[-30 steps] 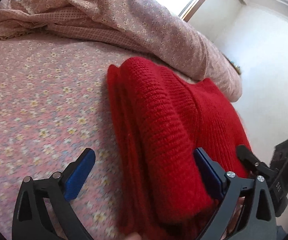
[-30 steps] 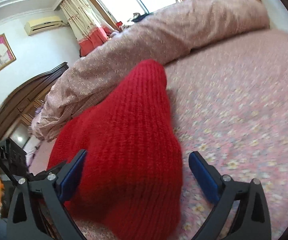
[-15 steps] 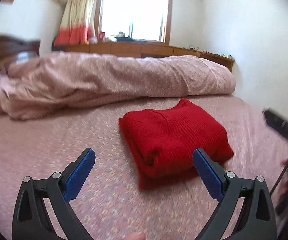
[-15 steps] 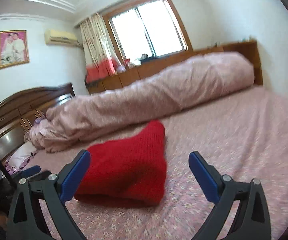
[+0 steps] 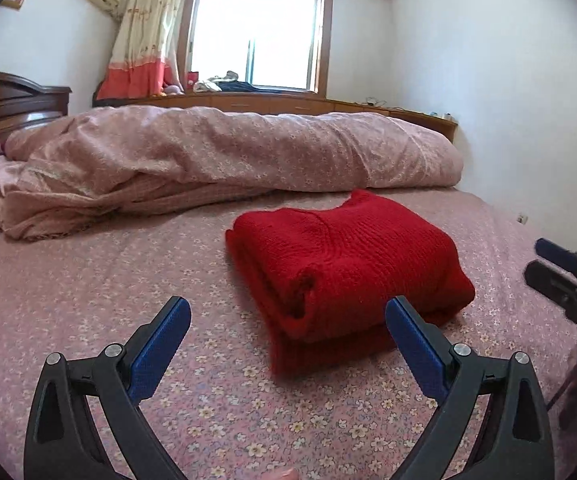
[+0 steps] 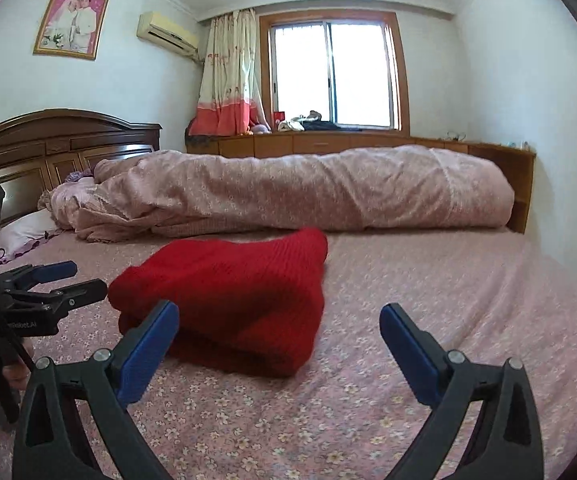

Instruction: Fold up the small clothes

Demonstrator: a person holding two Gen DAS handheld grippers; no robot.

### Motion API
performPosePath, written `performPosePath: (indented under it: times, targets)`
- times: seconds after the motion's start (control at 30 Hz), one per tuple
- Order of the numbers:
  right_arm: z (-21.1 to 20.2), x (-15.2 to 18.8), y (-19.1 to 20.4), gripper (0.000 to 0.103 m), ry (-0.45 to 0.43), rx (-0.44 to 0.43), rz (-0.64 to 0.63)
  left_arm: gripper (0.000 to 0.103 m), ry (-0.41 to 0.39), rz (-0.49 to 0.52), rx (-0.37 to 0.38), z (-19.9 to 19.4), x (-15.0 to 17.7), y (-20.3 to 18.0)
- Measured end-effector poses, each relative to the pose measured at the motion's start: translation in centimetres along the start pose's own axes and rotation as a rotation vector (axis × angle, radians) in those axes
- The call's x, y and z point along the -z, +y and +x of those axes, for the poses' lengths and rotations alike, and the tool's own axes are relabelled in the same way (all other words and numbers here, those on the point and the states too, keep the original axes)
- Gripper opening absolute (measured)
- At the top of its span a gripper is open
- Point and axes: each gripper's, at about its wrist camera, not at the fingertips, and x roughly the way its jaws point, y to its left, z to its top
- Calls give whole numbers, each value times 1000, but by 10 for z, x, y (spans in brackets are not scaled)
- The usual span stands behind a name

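**Red knit folded, both tools drawn clear**

With nothing between its blue-padded fingers, the left gripper (image 5: 288, 332) hovers low over the pink flower-print bed sheet (image 5: 88, 300), spread wide apart and touching no cloth. Just ahead of it and slightly to the right, the red ribbed knit sweater (image 5: 348, 264) lies on the bed as a compact stacked rectangle, its layers showing along the near edge. Further right, the right gripper (image 6: 279, 332) is likewise wide apart and holding nothing, with the sweater ahead and to its left.

By the look of the bundle, the folding step seems finished and this is the release. The next move probably calls only for a check of the loose near edge, or for fetching another garment; none is in view.

Behind the sweater, a rolled pink floral quilt (image 5: 228, 152) runs across the bed, well apart from it. Nothing stands in the way.
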Motion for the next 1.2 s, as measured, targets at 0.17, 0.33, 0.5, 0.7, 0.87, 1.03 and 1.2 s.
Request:
performPosePath:
  times: [0.17, 0.33, 0.5, 0.7, 0.87, 1.03, 1.2]
  targets:
    - [28, 9, 12, 102, 53, -16, -57, 95, 1, -17, 36, 10, -2, -4]
    - [42, 20, 18, 102, 118, -29, -87, 95, 64, 26, 20, 30, 15, -12]
    - [44, 23, 13, 103, 115, -28, -66, 95, 88, 7, 13, 34, 17, -10]
    - [46, 23, 12, 103, 123, -31, -68, 96, 88, 14, 7, 34, 18, -12]
    - [47, 23, 15, 103, 128, -29, -88, 96, 72, 52, -3, 31, 18, -18]
    - [49, 23, 15, 103, 138, -28, -83, 96, 74, 44, 0, 32, 18, -16]
    - [50, 23, 15, 103, 142, -28, -83, 96, 75, 49, -2, 32, 18, -17]
